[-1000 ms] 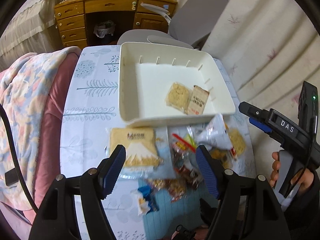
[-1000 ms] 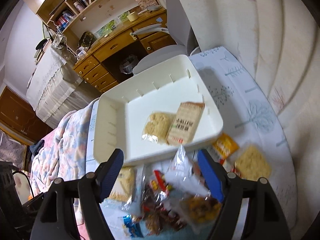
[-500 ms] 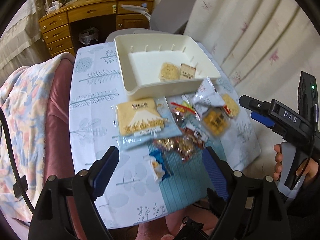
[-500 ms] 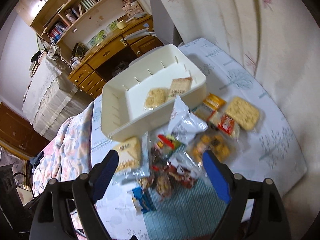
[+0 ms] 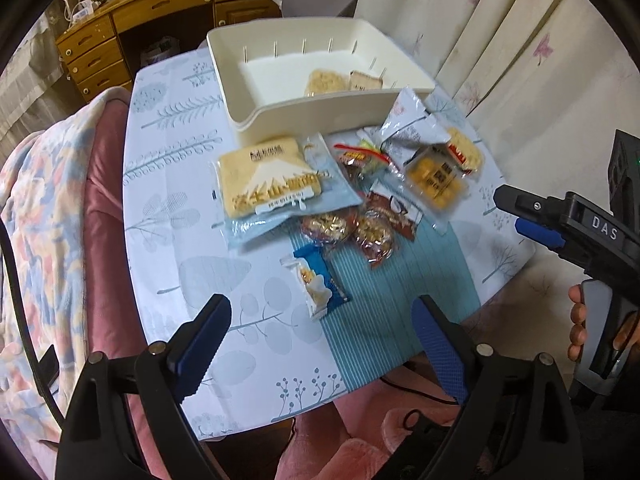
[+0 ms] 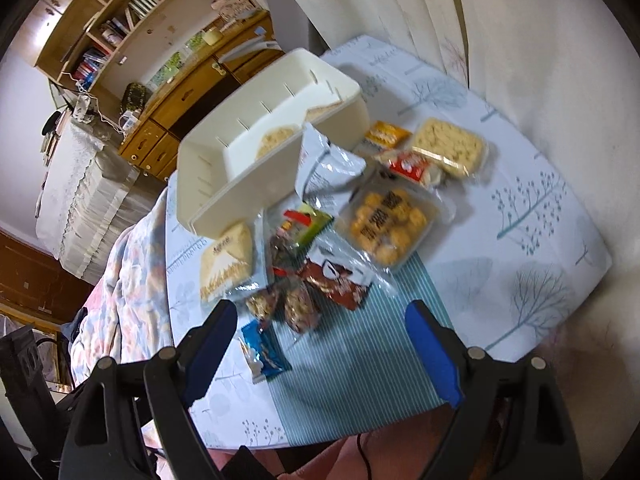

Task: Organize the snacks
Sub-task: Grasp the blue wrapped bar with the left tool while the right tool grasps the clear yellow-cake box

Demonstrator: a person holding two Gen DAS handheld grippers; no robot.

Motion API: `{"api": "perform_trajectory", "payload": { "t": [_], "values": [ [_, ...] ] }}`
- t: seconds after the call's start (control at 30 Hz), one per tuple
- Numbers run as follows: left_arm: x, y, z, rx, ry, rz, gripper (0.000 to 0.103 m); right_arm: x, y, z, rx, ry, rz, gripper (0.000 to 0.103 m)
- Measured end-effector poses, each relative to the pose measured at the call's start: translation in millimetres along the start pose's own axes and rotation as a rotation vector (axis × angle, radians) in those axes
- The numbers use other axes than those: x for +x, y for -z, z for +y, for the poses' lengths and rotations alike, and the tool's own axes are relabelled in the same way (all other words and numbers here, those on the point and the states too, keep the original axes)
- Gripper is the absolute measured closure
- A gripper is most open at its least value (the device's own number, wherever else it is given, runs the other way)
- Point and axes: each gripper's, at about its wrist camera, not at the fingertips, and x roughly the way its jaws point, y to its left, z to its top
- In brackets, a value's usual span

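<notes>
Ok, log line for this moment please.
left tool: open, empty | right tool: open, empty | bin: two snacks inside | pile: on table, unsorted

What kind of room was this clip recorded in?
Most likely a bedroom or study at home: a wooden desk with drawers, a bookshelf above it, curtains, and a blanket beside the snack table.

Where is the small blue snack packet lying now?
The small blue snack packet lies on the table, apart from the pile, nearest both open grippers, just before the walnut packets.
</notes>
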Motion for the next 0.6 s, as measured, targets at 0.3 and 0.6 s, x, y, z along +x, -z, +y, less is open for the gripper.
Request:
{"api": "perform_trajectory", "payload": {
  "t": [0.3,0.6],
  "values": [
    [51,-14,-4,-0.015,-0.048,0.157,0.012,31,-7,-23,0.075,-0.042,0.097,0.016],
    [107,-31,0,-0.094,-0.041,0.307,0.012,58,-33,-48,0.148,-0.036,0.155,0.016]
  ]
}}
